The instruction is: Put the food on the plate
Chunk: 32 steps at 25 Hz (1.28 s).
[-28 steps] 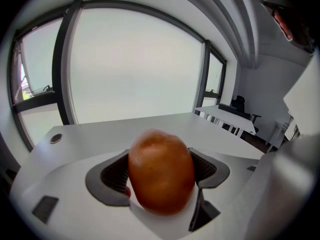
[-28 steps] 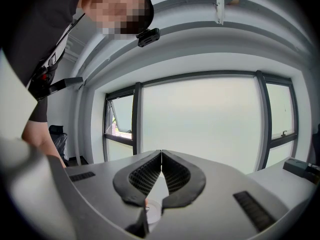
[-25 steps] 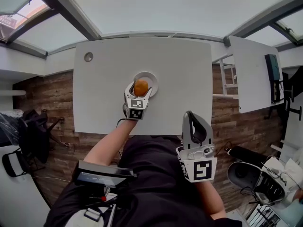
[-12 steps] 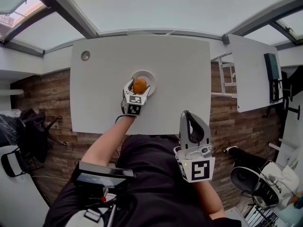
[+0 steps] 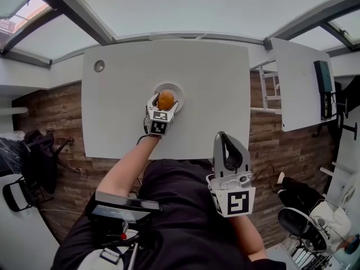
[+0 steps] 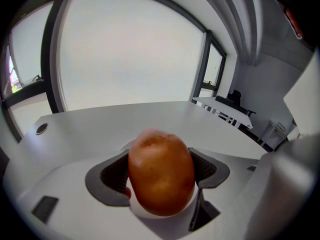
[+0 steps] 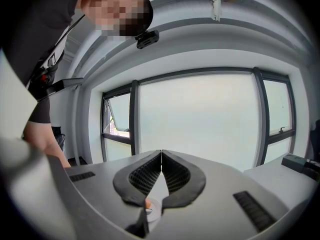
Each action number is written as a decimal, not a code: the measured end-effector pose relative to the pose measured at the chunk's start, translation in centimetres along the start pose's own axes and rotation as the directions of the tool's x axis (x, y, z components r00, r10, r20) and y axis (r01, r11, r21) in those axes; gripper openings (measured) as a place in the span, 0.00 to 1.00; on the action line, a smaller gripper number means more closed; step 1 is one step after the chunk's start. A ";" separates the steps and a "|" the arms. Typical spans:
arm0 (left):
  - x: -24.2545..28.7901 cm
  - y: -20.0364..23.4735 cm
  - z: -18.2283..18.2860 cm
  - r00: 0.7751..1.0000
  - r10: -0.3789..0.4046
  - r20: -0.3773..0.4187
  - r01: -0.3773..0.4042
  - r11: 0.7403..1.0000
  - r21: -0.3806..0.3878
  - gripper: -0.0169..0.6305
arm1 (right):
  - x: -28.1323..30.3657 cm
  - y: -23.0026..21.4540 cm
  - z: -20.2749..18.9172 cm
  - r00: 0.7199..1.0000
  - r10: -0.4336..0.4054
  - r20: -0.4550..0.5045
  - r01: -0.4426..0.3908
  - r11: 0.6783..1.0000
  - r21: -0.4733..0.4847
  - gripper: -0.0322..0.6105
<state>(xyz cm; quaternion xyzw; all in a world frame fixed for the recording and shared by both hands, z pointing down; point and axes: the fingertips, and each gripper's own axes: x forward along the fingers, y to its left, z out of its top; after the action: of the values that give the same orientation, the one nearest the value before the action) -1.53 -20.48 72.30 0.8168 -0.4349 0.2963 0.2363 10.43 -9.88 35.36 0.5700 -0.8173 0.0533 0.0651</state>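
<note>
Over at the table's left corner, the head view shows a small round grommet (image 5: 99,66) set in the white table (image 5: 214,83). Next along, near the table's middle, sits a white plate (image 5: 179,92), and the left gripper (image 5: 165,103) reaches in from the near edge with its jaws over it. It is clamped on the food (image 5: 166,100), a rounded orange-brown piece that hides most of the plate's centre. The left gripper view confirms the grasp: the food (image 6: 161,171) fills the gap, with a dark ribbed pad pressed against each flank. Whether its underside already touches the plate cannot be told from either view.

Further right, the right gripper (image 5: 225,137) is held off the table's near edge in front of the person's dark shirt, tips pointing towards the table, its marker cube (image 5: 233,202) closest to the camera. Its own view shows the jaws brought together tip to tip with nothing between them — the right gripper (image 7: 161,153) is aimed at a wide window (image 7: 200,119).

Farthest right stands a second white table (image 5: 295,94), apart from the first, with a dark flat device (image 5: 324,89) near its far side.
</note>
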 end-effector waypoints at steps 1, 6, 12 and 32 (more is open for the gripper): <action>0.1 0.0 -0.1 1.000 0.000 -0.004 0.000 1.000 -0.004 0.59 | -0.1 -0.1 0.0 1.000 -0.002 0.003 0.002 1.000 0.003 0.06; 0.8 -0.6 0.1 0.999 -0.031 -0.017 0.031 0.999 0.024 0.59 | -0.5 -0.2 -0.1 1.000 -0.006 0.000 0.006 1.000 -0.008 0.06; 0.8 -1.4 0.6 0.996 -0.064 -0.054 0.068 0.996 0.064 0.59 | -0.9 -0.7 -0.3 1.000 -0.022 -0.008 0.021 1.000 -0.014 0.06; 0.4 -1.4 1.1 0.998 -0.052 -0.045 0.055 0.996 0.072 0.59 | -2.2 -1.4 -0.2 0.998 -0.056 -0.002 0.056 0.998 -0.017 0.06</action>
<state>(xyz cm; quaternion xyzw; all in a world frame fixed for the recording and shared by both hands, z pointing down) 0.09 -20.72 71.63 0.8298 -0.3964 0.3232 0.2234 12.47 -8.32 35.19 0.5921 -0.8013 0.0452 0.0726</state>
